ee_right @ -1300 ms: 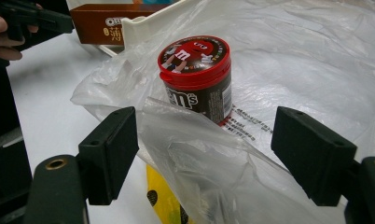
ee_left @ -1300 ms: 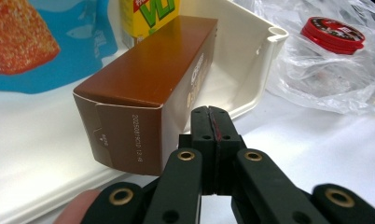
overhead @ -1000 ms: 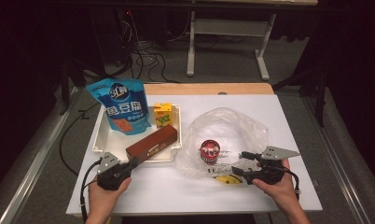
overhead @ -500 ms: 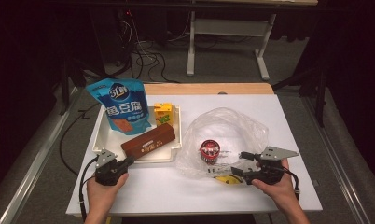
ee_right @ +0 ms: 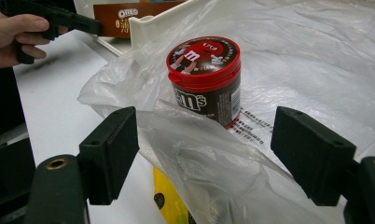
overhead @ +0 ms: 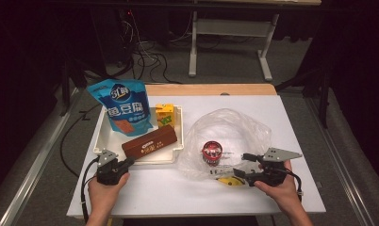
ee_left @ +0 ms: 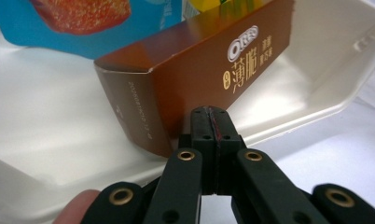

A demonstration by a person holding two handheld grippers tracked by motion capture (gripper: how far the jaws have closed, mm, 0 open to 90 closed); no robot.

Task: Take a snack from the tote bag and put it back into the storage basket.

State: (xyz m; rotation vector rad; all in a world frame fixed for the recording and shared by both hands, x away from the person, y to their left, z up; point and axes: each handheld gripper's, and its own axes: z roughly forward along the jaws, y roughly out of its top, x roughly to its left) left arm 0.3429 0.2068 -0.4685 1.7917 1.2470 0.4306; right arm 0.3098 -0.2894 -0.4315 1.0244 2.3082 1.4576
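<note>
White table [overhead: 168, 188] sits in a dark room with cables on the floor behind it. On the right side of the table lies a big clear crinkly plastic bag [overhead: 234, 127], and a small round candy tub with a red lid [overhead: 211, 151] stands inside it. On the left sits a white plastic tray [overhead: 105, 134]. A tall blue snack pouch [overhead: 122, 106] leans in the tray, a long brown cardboard cookie box [overhead: 150, 141] lies along its front edge, and a small yellow carton [overhead: 165, 114] stands at the back. The right gripper [overhead: 244, 165] rests at the near edge of the bag with its jaws spread wide, one on each side of a fold of the bag, and the pads do not press it. A flat yellow packet [overhead: 230, 181] lies just under that gripper. The left gripper [overhead: 130, 161] is clenched tight with nothing in it, its tip just beside the near end of the brown box.
</note>
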